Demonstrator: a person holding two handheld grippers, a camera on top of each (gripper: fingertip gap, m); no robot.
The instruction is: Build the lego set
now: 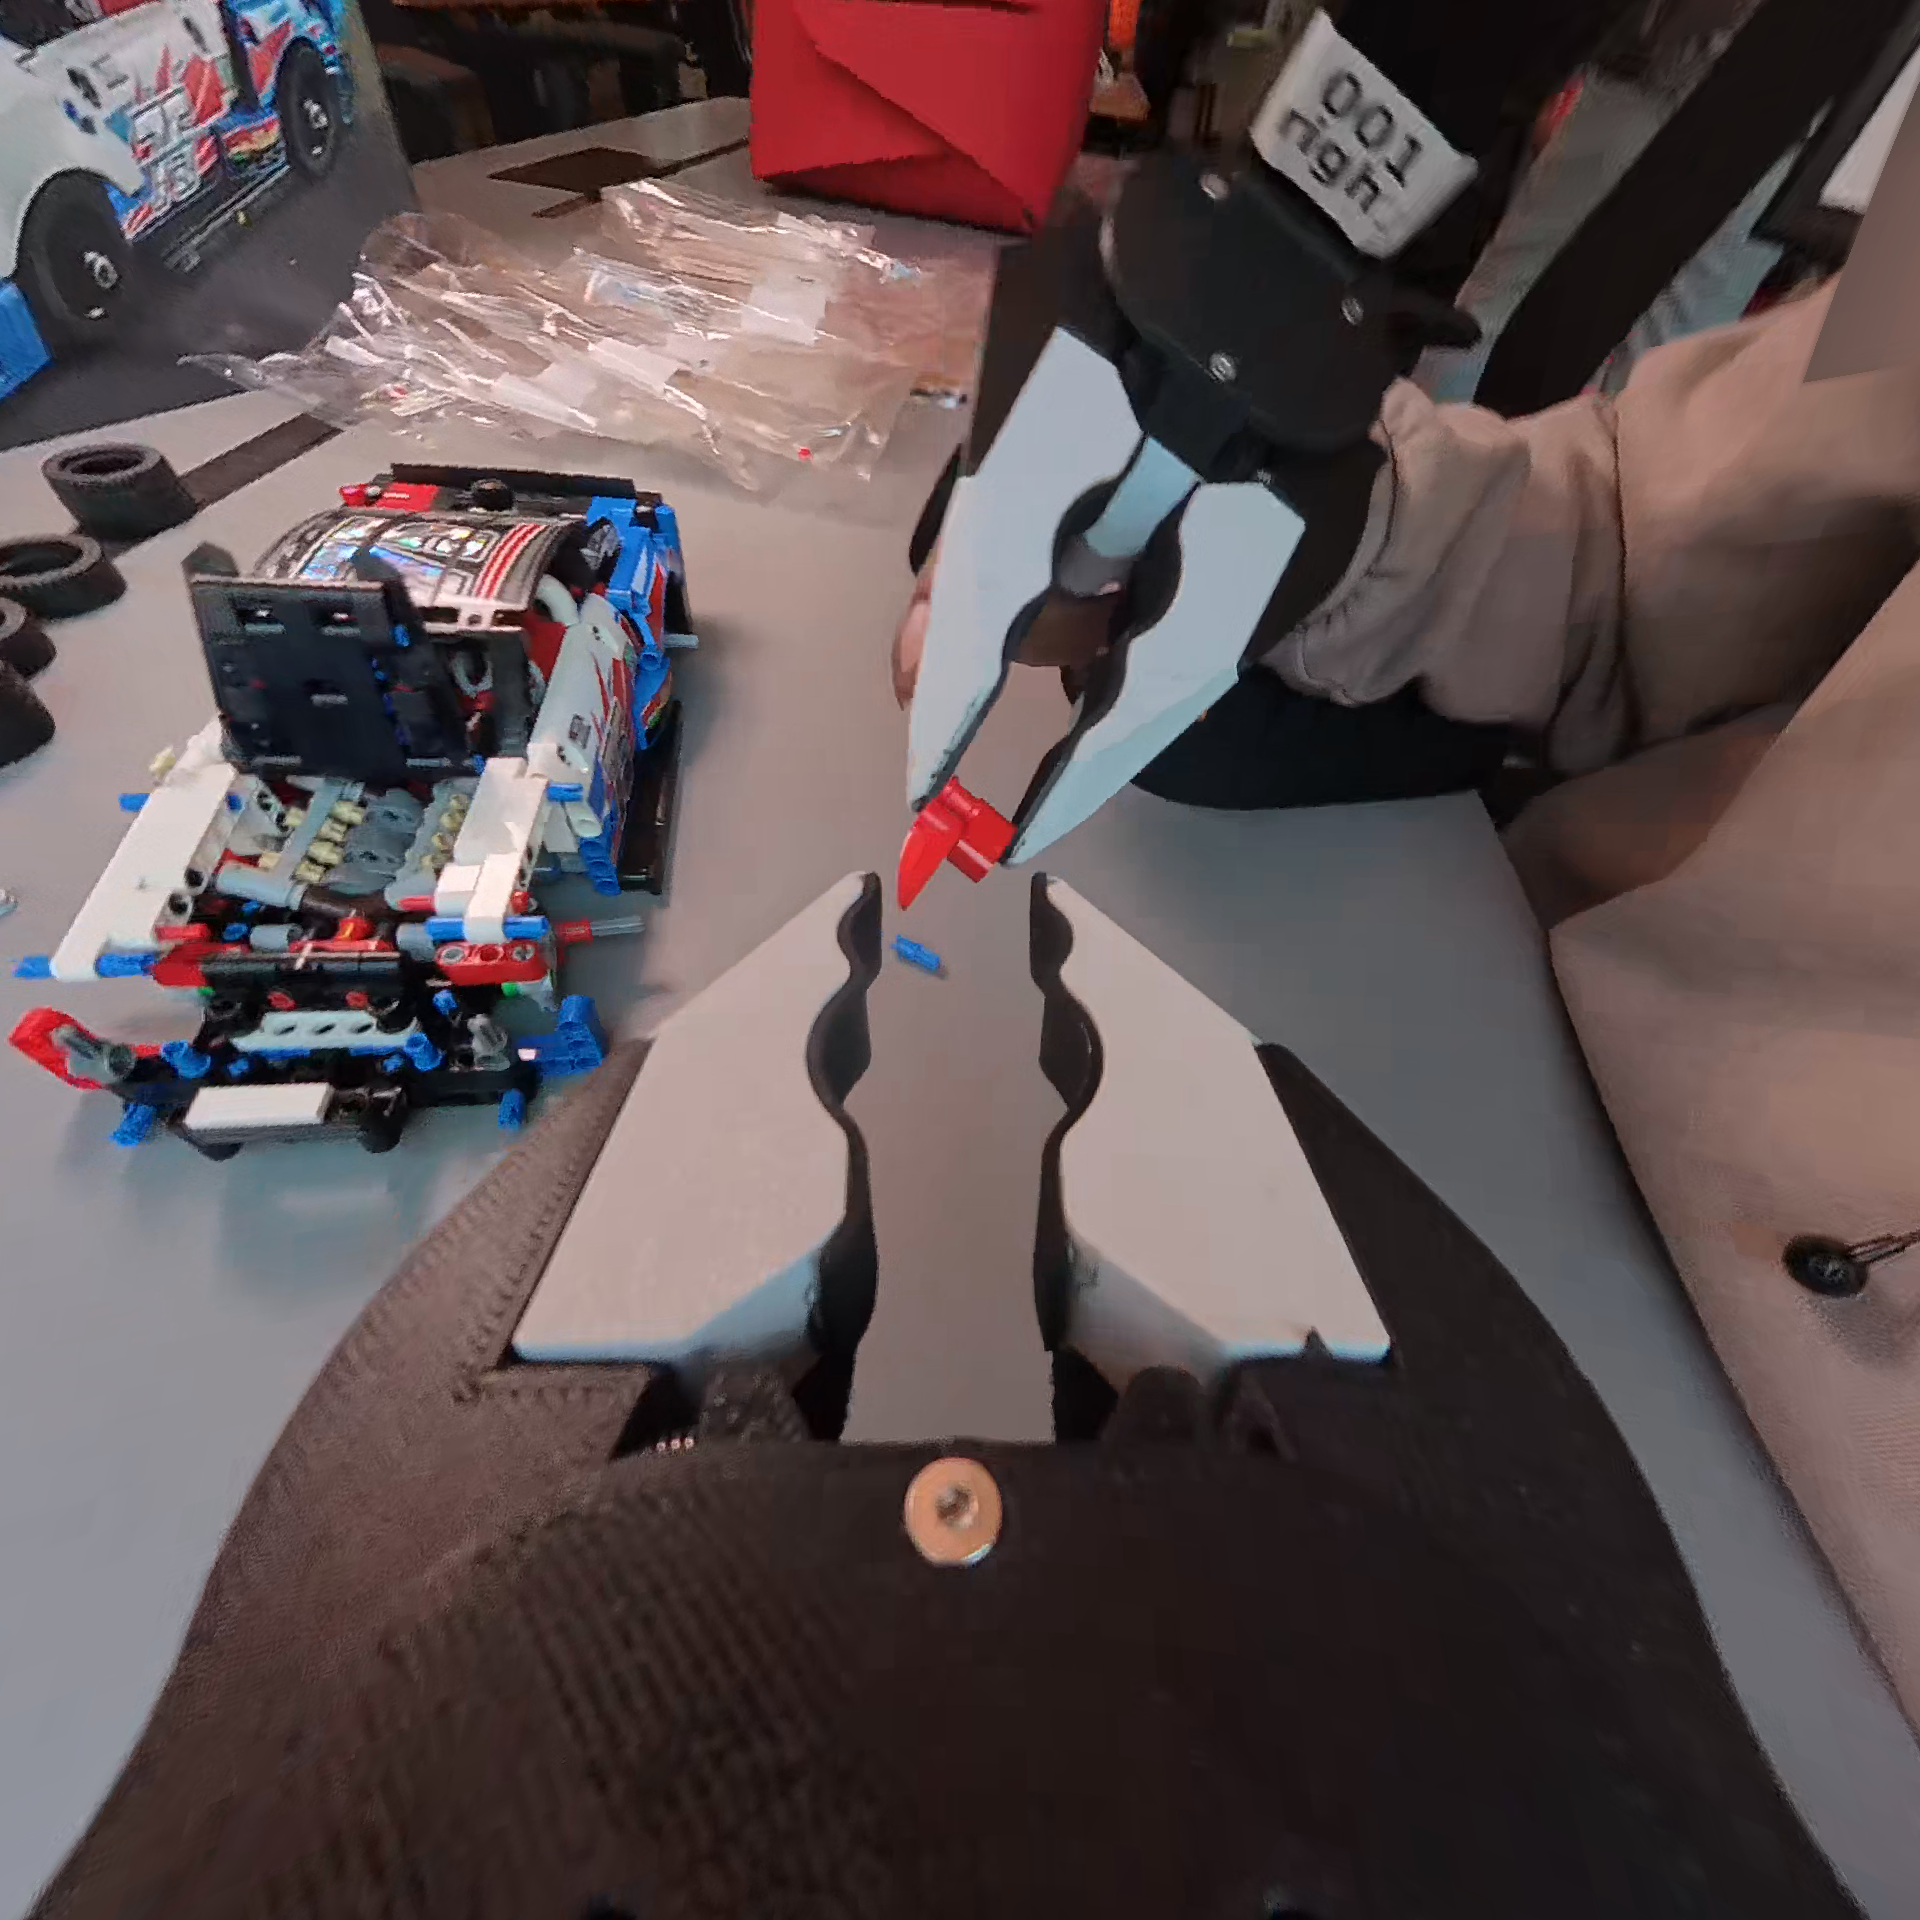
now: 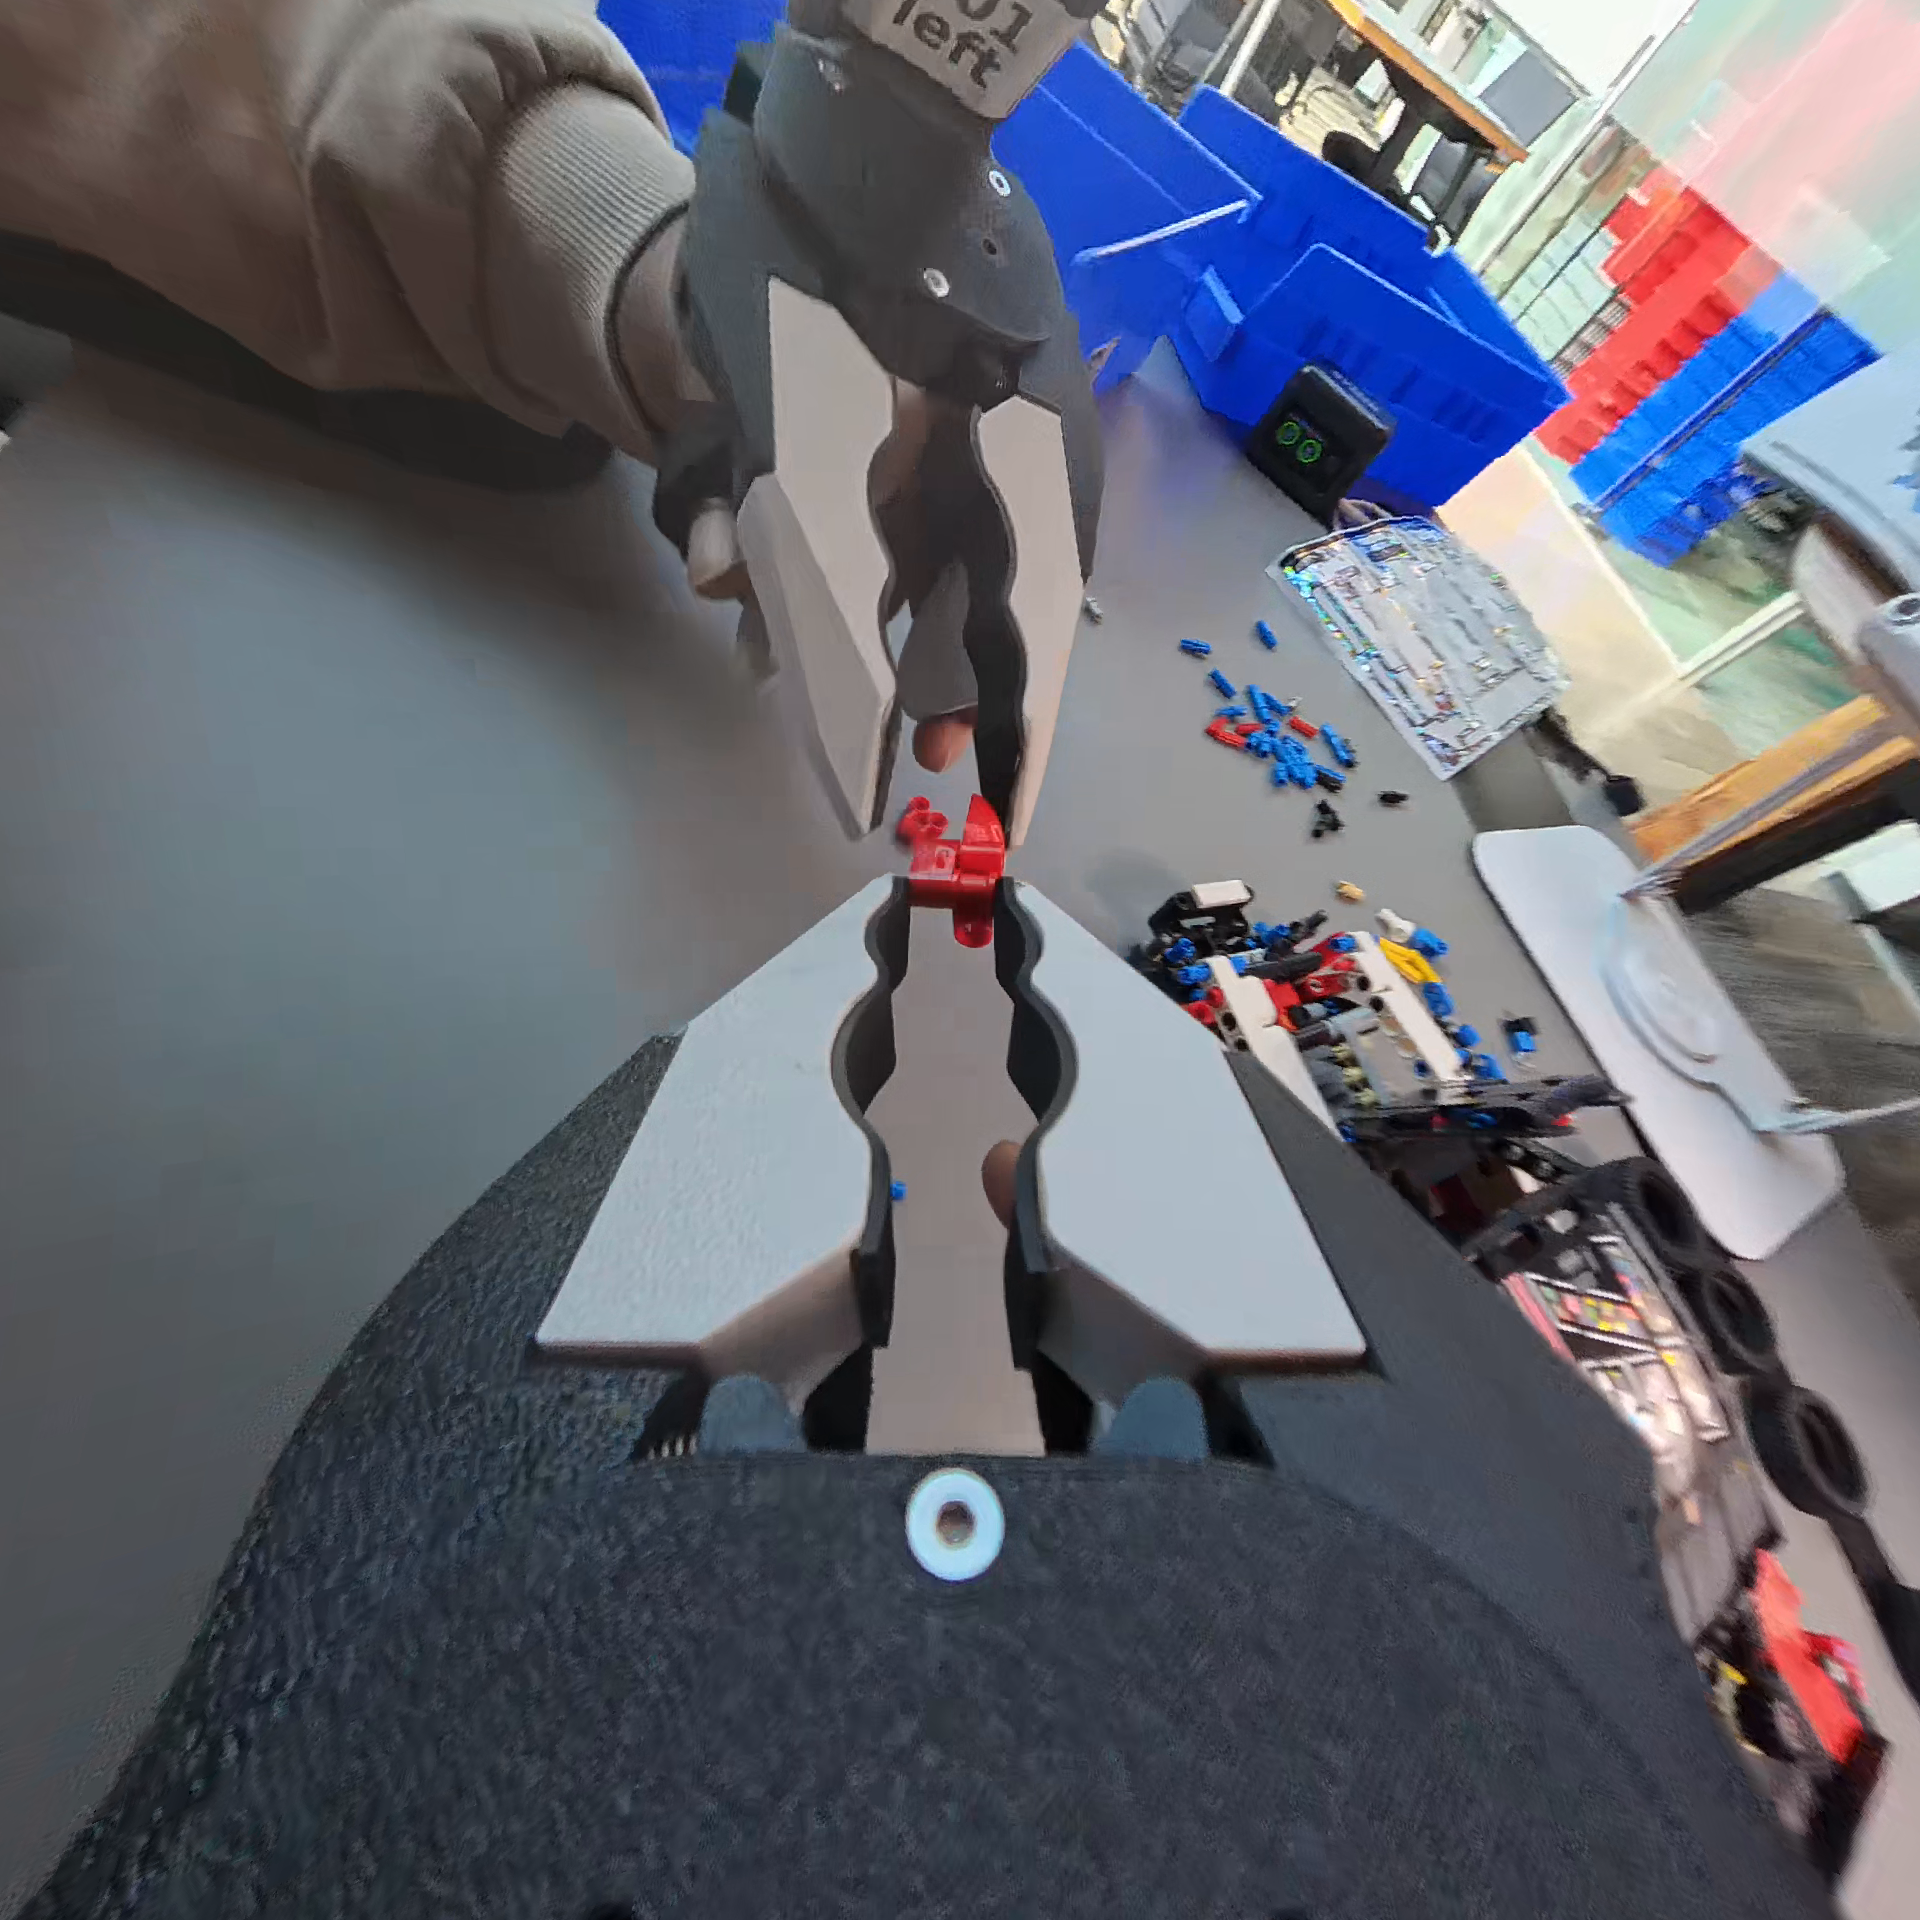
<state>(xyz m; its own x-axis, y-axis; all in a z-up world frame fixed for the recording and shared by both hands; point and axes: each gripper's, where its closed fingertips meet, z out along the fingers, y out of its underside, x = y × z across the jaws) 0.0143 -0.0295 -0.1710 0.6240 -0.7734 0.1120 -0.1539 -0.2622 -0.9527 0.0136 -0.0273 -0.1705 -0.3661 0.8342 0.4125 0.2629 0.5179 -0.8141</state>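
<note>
My right gripper (image 2: pixel 954 891) is shut on a small red Lego piece (image 2: pixel 956 878) and holds it above the grey table (image 2: pixel 312 831). In the left wrist view the right gripper (image 1: pixel 966 826) comes in from the upper right, and the red piece (image 1: pixel 951 836) points down towards my left gripper (image 1: pixel 954 891). The left gripper is open and empty, its tips on either side of the red piece's end; it also shows in the right wrist view (image 2: pixel 940 823). A partly built Lego car (image 1: pixel 416 779) stands to the left. A blue pin (image 1: pixel 920 954) lies on the table under the grippers.
Black tyres (image 1: pixel 104 488) and clear plastic bags (image 1: pixel 623 322) lie behind the car, with a red box (image 1: pixel 914 104) beyond. In the right wrist view, loose blue pins (image 2: pixel 1278 738), a sticker sheet (image 2: pixel 1423 644), a white tray (image 2: pixel 1642 1039) and blue bins (image 2: pixel 1299 260) are at the right. The grippers are tip to tip, or close to it. Left tips and right tips are each some 9 cm from the blue pin (image 1: pixel 920 954).
</note>
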